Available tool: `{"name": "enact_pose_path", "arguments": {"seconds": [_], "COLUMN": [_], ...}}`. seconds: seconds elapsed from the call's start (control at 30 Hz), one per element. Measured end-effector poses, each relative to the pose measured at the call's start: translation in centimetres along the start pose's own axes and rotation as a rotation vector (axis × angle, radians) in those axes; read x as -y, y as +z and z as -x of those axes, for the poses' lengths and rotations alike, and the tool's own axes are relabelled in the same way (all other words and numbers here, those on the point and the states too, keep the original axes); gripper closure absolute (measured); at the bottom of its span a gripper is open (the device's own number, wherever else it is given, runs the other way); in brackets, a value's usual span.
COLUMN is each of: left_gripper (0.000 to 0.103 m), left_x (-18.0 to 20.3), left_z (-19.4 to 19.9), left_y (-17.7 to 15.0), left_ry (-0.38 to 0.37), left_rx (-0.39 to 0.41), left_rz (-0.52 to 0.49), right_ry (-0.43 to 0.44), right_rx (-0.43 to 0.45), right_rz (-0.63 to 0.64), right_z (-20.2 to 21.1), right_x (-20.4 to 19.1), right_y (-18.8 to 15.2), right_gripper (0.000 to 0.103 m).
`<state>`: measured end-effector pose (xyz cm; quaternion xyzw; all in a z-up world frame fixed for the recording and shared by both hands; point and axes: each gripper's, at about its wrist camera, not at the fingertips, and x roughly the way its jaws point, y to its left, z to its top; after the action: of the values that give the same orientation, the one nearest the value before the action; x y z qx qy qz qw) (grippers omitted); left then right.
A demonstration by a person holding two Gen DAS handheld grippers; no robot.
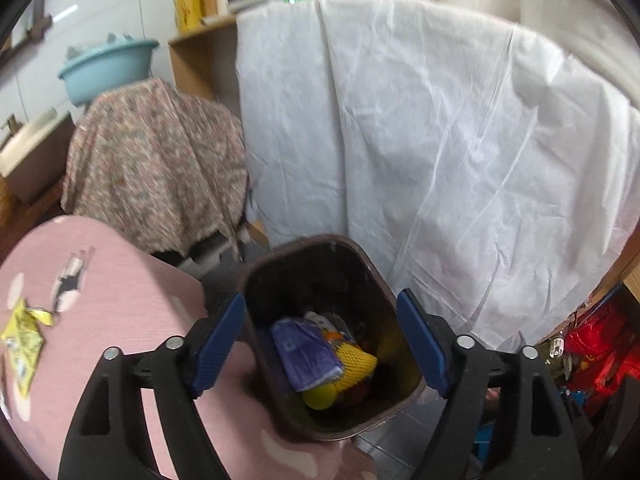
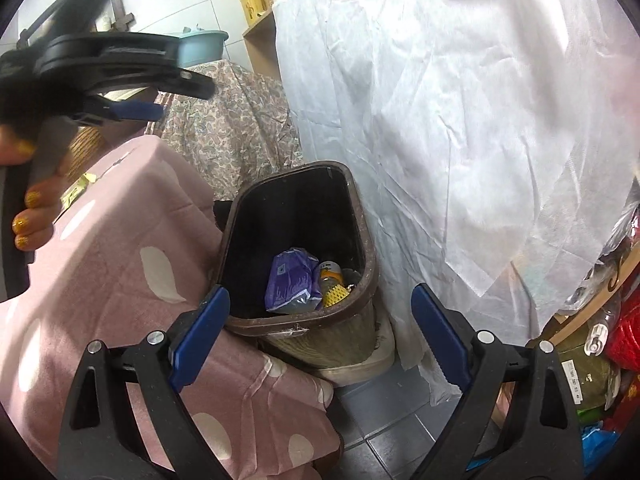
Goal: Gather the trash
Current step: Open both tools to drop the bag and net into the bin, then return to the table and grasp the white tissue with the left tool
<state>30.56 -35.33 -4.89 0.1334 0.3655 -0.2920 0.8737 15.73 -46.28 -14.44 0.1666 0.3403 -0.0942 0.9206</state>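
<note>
A dark brown bin (image 1: pixel 362 258) stands on the floor beside the pink-clothed table (image 1: pixel 120 320). Inside it lie a purple packet (image 1: pixel 306 354), a yellow foam net (image 1: pixel 356 364) and a yellow round piece (image 1: pixel 320 396). My left gripper (image 1: pixel 320 300) hangs open above the bin's mouth with nothing between its blue pads. My right gripper (image 2: pixel 320 292) is also open and empty, just in front of the bin (image 2: pixel 360 220), where the purple packet (image 2: pixel 290 280) shows again. A yellow wrapper (image 1: pixel 20 344) lies on the table at the far left.
A white sheet (image 1: pixel 440 140) hangs right behind the bin. A floral cloth (image 1: pixel 160 160) covers something beyond the table, with a teal basin (image 1: pixel 108 64) above it. Red bags (image 1: pixel 600 344) crowd the right. A hand with yellow nails (image 2: pixel 32 220) grips the left gripper's handle.
</note>
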Motion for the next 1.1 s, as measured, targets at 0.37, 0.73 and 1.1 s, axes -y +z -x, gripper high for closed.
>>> {"name": "enact_pose_path", "arguments": {"seconds": [0.37,0.73,1.1], "left_gripper": [0.009,0.005,0.007], "left_x": [-3.2,-16.9,-31.1], "left_z": [7.1,12.8,14.8], "left_y": [-2.1,-8.7,-15.3], "left_ry": [0.019,0.271,0.509], "left_rx": [0.128,0.122,0.013], "left_rz": [0.001,0.122,0.308], "right_ry": [0.046,0.261,0.413], "right_rx": [0.025,0.030,-0.012], "right_rz": [0.065,0.195,0.347], "right_z": [1.5,2.8,4.1], "right_x": [-3.4,-12.5,-21.9], "right_y": [1.5,4.1,3.8], "right_gripper": [0.012,0.012,0.012]}}
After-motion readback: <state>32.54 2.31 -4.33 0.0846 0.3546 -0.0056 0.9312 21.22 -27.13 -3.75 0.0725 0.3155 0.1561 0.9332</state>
